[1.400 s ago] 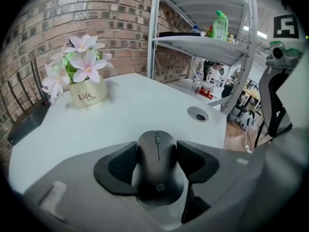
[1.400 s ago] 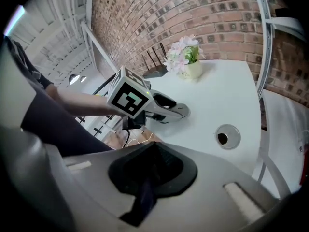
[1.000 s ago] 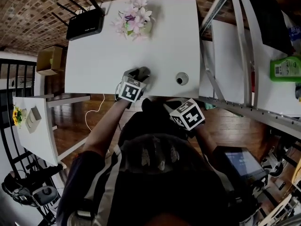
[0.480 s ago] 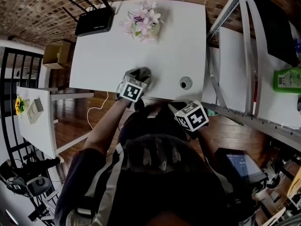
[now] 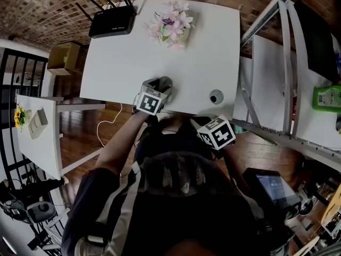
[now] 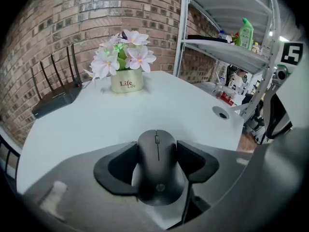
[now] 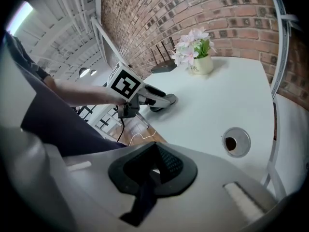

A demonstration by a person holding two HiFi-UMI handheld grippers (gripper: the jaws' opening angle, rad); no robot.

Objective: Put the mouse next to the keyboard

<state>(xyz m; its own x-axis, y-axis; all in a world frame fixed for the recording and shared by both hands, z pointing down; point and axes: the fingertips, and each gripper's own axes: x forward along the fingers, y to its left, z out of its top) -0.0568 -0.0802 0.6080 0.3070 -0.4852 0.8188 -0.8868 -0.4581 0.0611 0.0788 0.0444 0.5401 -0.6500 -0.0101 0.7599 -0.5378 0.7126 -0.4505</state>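
A black router (image 5: 111,21) with upright antennas lay at the far left corner of the white bench (image 5: 122,68). To its right, near the far edge, stood a pot of pink and white flowers (image 5: 173,26).

The left gripper (image 6: 157,151) was positioned at the near edge of the bench. Its fingers (image 6: 118,166) were clamped on the black mouse (image 6: 158,178), one pad against each side, with the scroll wheel end pointing towards the flowers. The mouse was low over the bench just inside the near edge; whether it touched the surface could not be determined.

A round cable hole (image 5: 216,96) sat in the bench near its right front corner, well apart from the mouse.

The right gripper (image 7: 155,164) was held off the bench, at the near right corner. Its fingers were pressed together with nothing between them.

Metal shelving (image 5: 287,73) stood to the right of the bench, with a green bottle (image 5: 326,97) on it at the far right.
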